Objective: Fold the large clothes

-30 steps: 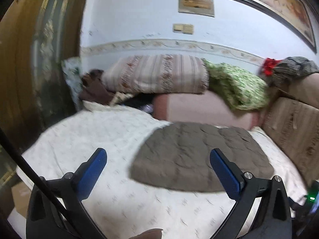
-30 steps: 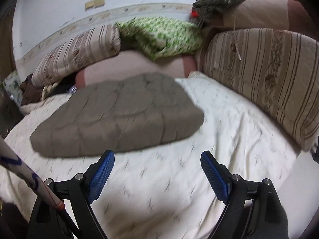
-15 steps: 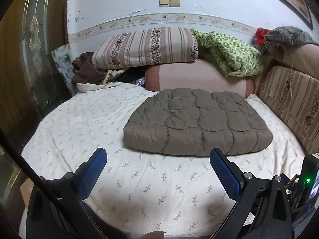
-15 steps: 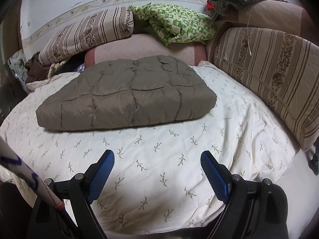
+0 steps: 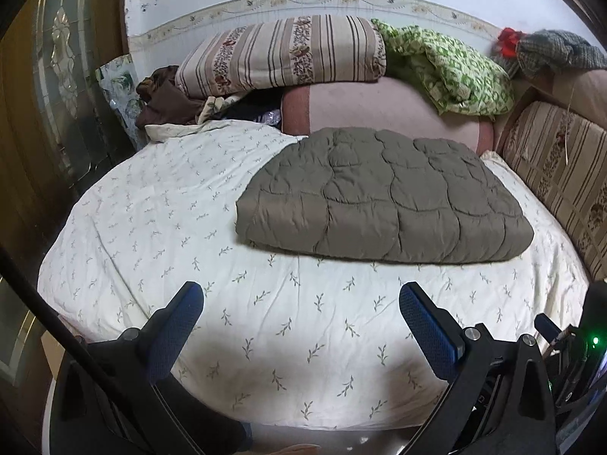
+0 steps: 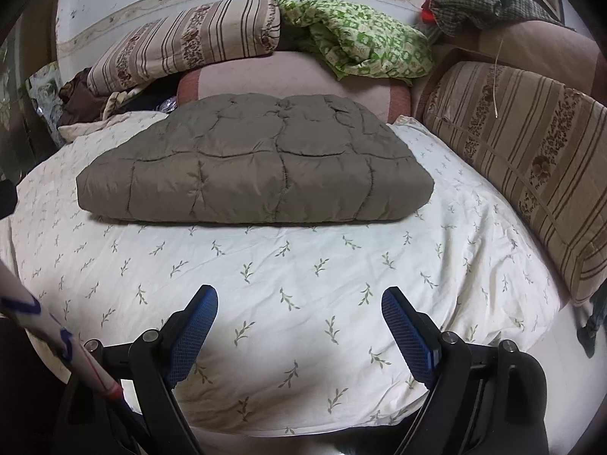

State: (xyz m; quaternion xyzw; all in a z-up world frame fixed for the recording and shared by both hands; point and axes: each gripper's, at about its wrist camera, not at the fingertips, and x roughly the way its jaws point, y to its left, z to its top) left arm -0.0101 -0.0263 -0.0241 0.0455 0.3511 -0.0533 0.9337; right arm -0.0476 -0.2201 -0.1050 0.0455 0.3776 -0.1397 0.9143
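Folded grey-brown quilted garment (image 5: 379, 204) lies flat on the bed (image 5: 151, 227), centre to right of centre in the left wrist view and upper centre in the right wrist view (image 6: 258, 170). Left gripper (image 5: 299, 314), lower frame: jaws spread wide, nothing between them. Right gripper (image 6: 299, 318), lower frame: likewise spread and empty. Both are over bare sheet, apart from the garment. Striped cushion (image 6: 531, 159) lies at right.

left gripper (image 5: 301, 303): black frame, blue fingers (image 5: 426, 328) | right gripper (image 6: 299, 311): same, silver screws
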